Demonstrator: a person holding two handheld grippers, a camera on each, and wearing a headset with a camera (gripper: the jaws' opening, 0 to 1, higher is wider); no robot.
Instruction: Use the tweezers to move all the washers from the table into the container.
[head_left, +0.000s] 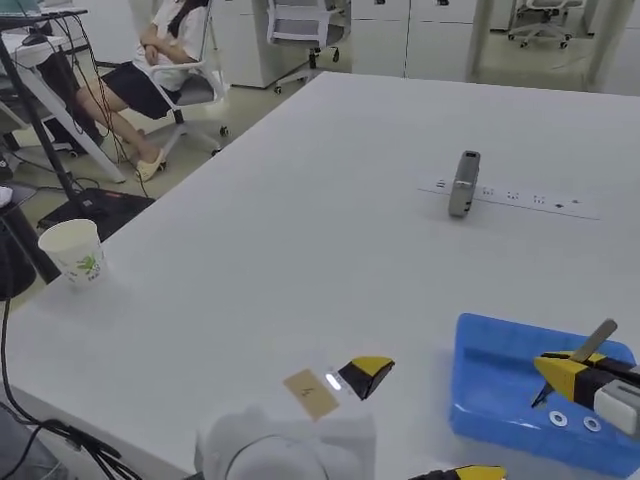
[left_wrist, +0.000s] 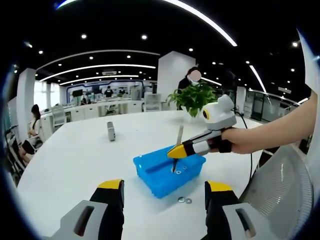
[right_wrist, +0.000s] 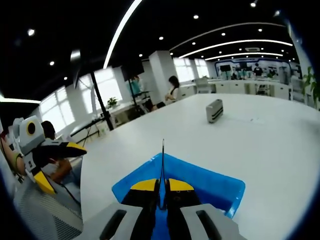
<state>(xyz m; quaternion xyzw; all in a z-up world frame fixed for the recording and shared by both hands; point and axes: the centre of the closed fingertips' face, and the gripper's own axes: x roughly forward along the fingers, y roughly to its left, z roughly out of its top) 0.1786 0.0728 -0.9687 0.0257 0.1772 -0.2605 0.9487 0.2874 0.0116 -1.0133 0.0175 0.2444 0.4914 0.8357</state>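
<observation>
At a long white surface (left_wrist: 75, 160), the right claw (right_wrist: 161, 186) is clamped on slim metal tweezers (right_wrist: 162, 156), whose tips point down into a blue rectangular plastic container (left_wrist: 159, 184). The left claw (left_wrist: 165, 186) hovers above the surface with its jaws apart and nothing between them (the container sits just beyond it in the left gripper view). Two flat metal washers (left_wrist: 181, 200) lie side by side on the surface just beside the container's near corner. Two more washers (head_left: 558, 420) rest on the container's floor. Further back are a grey block-shaped device (head_left: 463, 183) at a white power strip (head_left: 540, 200) and, near the surface's edge, a white paper cup (head_left: 75, 250) with a green print.
</observation>
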